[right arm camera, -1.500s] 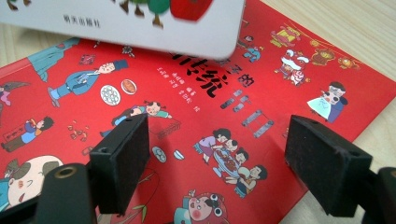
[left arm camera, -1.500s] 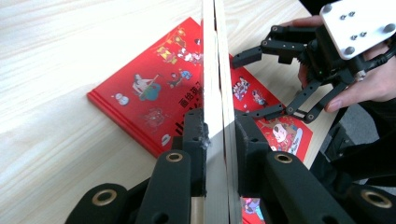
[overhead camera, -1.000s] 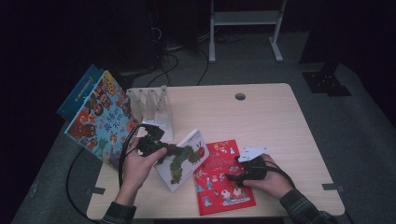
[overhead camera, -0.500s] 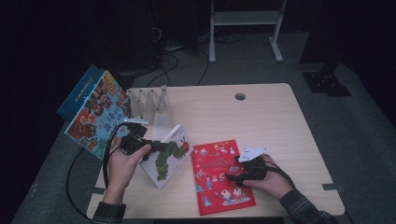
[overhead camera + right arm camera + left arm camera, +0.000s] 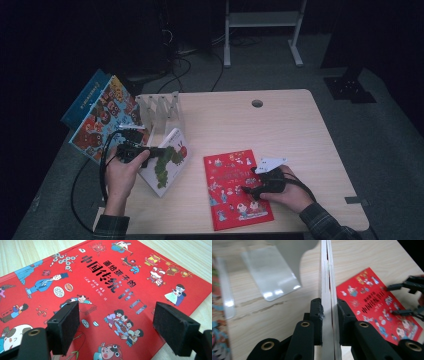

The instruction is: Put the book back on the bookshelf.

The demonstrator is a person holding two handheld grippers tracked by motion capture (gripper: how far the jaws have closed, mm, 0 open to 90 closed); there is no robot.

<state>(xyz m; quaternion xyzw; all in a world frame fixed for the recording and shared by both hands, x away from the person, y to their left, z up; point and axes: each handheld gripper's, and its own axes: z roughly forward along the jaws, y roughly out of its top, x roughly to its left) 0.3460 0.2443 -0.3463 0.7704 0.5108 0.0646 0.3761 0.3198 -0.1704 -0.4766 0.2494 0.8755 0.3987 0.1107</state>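
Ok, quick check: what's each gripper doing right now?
Left gripper: shut on the caterpillar picture book, clamping its edge.
Right gripper: open, holding nothing, jaws over the red picture book.

wooden rack [image 5: 159,107], owl book [image 5: 102,120], table [image 5: 300,135]

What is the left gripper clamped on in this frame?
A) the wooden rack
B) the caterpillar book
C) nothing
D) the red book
B: the left gripper has its jaws pressed on the edge of the caterpillar book, while the red book lies flat near the right gripper.
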